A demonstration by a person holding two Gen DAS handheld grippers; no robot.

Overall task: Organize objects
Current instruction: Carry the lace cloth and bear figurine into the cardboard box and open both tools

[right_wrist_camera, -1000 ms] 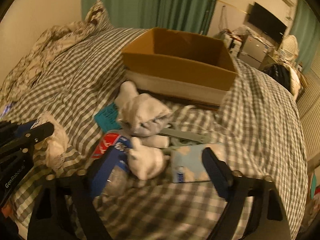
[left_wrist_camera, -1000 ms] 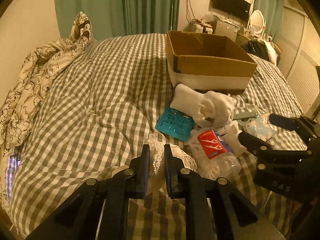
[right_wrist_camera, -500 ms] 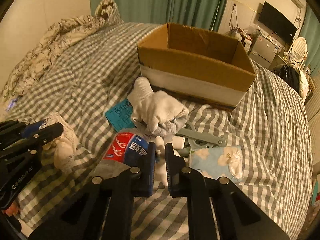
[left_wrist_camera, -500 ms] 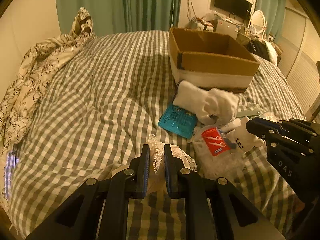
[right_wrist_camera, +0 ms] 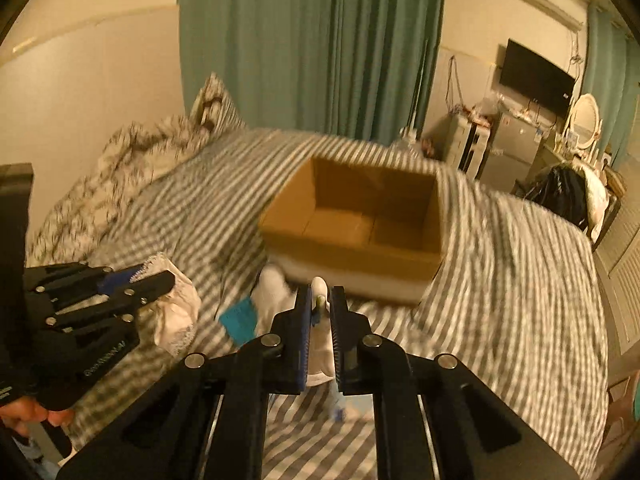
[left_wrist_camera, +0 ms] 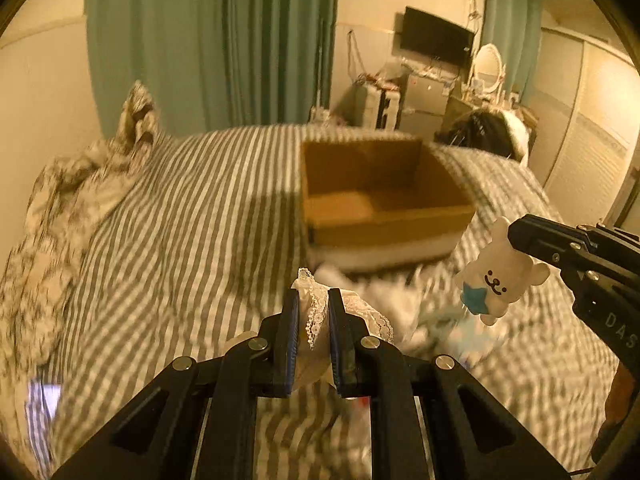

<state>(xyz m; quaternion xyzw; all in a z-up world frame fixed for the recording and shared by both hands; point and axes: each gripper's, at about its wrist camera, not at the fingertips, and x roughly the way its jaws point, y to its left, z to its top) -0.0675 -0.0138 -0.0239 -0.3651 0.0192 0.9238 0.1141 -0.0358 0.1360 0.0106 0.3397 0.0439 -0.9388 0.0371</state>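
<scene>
My left gripper is shut on a white lace cloth and holds it above the checked bed; it also shows in the right wrist view. My right gripper is shut on a small white bear toy, lifted off the bed; its top shows between the jaws. An open, empty cardboard box stands ahead on the bed, also in the right wrist view. A teal packet and a white sock lie below, in front of the box.
A crumpled patterned duvet lies along the bed's left side. Green curtains, a wall TV, a desk with a mirror and a dark bag stand beyond the bed. The view is motion-blurred.
Both grippers have risen from the bed, each with its object. The right one closed on the bear toy about half a second ago and lifted it. The box now shows its inside.
</scene>
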